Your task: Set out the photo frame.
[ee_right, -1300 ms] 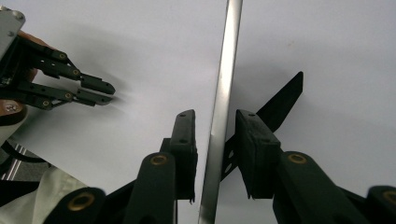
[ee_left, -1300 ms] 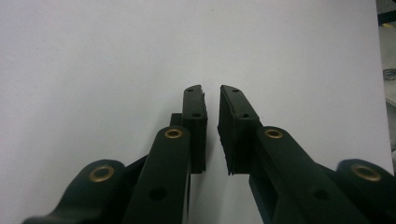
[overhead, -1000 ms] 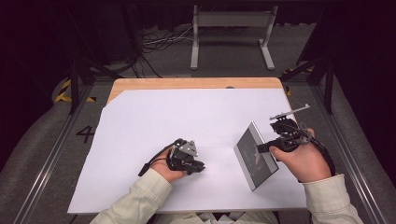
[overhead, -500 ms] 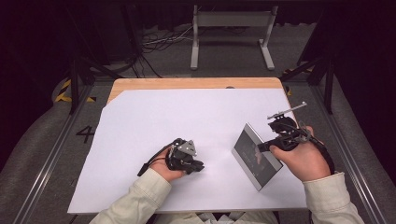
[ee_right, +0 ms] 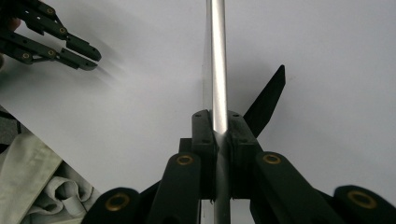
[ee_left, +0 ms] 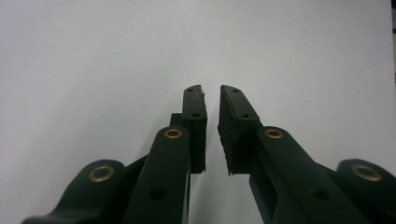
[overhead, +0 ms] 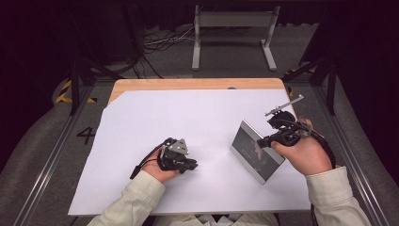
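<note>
White sheet covered the desk [overhead: 197, 84]; right hand-held gripper [ee_right: 218, 133] clamped a flat, silver-edged frame [overhead: 256, 151]; left hand-held gripper [ee_left: 211, 128] nearly closed, empty.

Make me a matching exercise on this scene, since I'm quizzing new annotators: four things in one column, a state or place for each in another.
Things:
1. picture frame
2. left gripper
3. white sheet
4. metal stand

States or places:
A. on the floor beyond the table
B. clamped by its silver edge, tilted
C. covers most of the tabletop
D. holds nothing, jaws slightly apart

Pairs: 1-B, 2-D, 3-C, 4-A
</note>
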